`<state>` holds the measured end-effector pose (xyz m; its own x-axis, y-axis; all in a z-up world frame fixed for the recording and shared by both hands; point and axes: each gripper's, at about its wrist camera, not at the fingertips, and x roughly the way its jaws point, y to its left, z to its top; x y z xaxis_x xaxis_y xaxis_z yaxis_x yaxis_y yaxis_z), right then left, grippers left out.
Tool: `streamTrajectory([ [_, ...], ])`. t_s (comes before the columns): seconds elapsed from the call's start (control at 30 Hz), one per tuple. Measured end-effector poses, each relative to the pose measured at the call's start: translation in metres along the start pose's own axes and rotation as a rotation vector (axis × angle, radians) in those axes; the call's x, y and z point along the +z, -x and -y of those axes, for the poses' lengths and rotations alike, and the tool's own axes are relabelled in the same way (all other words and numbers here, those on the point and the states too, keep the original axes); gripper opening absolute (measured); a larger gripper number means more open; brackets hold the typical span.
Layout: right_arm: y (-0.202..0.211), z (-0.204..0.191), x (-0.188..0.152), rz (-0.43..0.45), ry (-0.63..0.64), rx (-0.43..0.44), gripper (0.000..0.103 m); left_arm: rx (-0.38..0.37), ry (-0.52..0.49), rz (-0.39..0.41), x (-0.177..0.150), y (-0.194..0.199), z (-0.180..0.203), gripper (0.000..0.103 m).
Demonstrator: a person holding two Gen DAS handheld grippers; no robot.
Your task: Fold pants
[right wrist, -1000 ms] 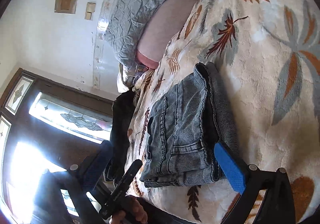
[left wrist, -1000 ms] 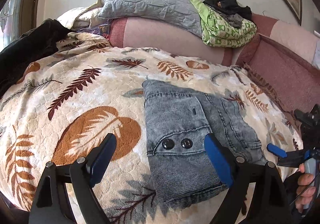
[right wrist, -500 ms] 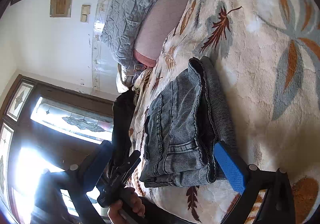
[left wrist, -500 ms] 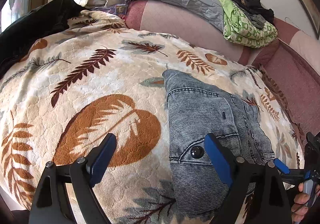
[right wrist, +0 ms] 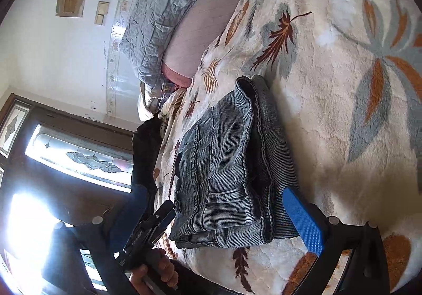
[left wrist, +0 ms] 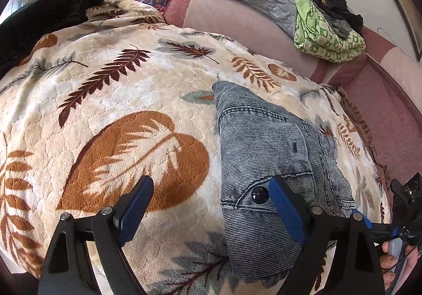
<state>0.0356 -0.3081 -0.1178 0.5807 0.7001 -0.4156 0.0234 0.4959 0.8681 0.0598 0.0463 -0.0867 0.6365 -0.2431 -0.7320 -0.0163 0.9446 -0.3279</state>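
The pants (left wrist: 271, 163) lie folded into a thick bundle on the near right of the leaf-print blanket (left wrist: 110, 115), so the folding looks nearly done; next comes tidying or letting be. Left gripper (left wrist: 211, 205) gapes wide, its right finger over the waistband. Right gripper (right wrist: 216, 221) gapes too, straddling the bundle's near end.

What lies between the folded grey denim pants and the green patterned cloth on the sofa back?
Left wrist view: between pants and green cloth, only leaf-print blanket and pink backrest.
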Motion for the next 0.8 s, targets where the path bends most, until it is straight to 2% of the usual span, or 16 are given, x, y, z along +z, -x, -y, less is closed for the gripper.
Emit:
streamTrajectory([
  [0.5,0.004,0.003,-0.002,-0.001,-0.018,0.011,0.103,0.013,-0.02,0.004,-0.002,0.001,0.002,0.09],
  [0.6,0.006,-0.006,0.005,-0.033,0.012,-0.01,0.103,-0.052,0.022,-0.006,0.002,0.005,-0.004,0.09],
  [0.7,0.009,-0.02,0.025,-0.06,0.058,-0.063,0.103,-0.187,0.108,-0.055,0.012,0.004,-0.01,0.09],
  [0.8,-0.004,-0.024,0.05,-0.119,0.063,-0.103,0.103,-0.239,0.163,-0.101,0.022,-0.005,-0.012,0.09],
])
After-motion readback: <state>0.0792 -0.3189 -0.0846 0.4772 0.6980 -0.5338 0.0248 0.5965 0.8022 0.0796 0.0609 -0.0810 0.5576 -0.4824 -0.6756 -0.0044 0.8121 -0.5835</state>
